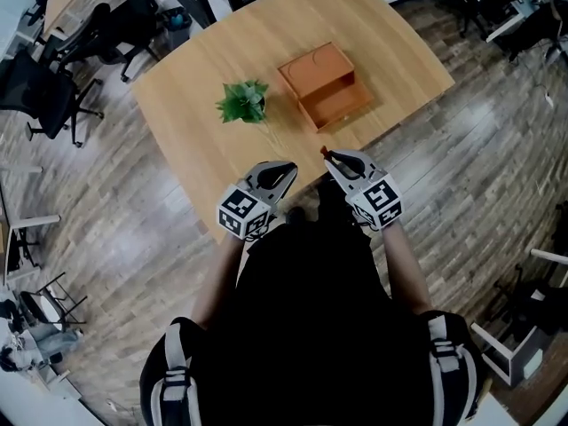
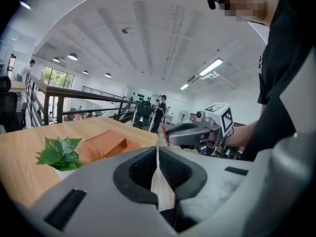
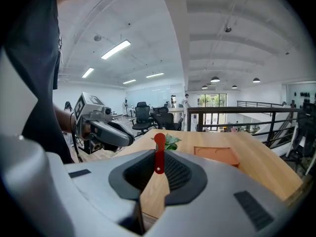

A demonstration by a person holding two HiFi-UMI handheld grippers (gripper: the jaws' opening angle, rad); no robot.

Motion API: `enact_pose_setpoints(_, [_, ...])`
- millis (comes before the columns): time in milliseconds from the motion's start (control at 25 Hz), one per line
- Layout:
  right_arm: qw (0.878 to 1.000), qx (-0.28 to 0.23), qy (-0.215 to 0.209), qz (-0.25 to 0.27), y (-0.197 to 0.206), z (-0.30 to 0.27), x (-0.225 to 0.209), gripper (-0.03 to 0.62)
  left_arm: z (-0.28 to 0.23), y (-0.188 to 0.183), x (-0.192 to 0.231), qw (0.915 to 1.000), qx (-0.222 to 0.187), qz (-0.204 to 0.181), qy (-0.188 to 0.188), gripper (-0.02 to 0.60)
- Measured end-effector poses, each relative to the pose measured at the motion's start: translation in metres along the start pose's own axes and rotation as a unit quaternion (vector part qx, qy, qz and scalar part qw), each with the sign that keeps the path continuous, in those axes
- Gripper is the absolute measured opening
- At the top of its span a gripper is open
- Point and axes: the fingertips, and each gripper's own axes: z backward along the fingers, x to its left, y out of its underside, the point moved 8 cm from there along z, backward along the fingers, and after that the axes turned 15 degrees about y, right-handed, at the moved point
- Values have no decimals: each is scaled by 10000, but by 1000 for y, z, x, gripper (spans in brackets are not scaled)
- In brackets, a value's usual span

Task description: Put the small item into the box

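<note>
Looking down through the head view, I see the desk (image 1: 204, 105), a light wooden top standing on plank flooring. The orange box (image 1: 324, 82) sits on the desk toward its far right corner, with an open compartment showing on the side that faces the near edge. The left gripper (image 1: 286, 169) and the right gripper (image 1: 330, 156) are held side by side over the desk's near edge, apart from each other, jaws pointing toward the box.

The left gripper's own view shows its jaws pressed together with nothing between them. The right gripper's own view shows its jaws clenched on the small item.

The green plant (image 1: 242, 101) stands near the middle of the desk, just left of the box and apart from it.

The small item (image 3: 159, 152) is a thin red piece, upright between the right gripper's pads and protruding past the jaw tips. It is above the near edge, well apart from the box.
</note>
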Motion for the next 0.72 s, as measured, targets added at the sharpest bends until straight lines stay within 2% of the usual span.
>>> enact_pose_setpoints(400, [9991, 40, -363, 192, -22, -48, -51, 67, -26, -34, 45, 9995, -46, 60, -293, 28])
enact_pose_setpoints(720, [9968, 125, -713, 339, -31, -90, -90, 67, -47, -47, 79, 9979, -146, 229, -593, 28])
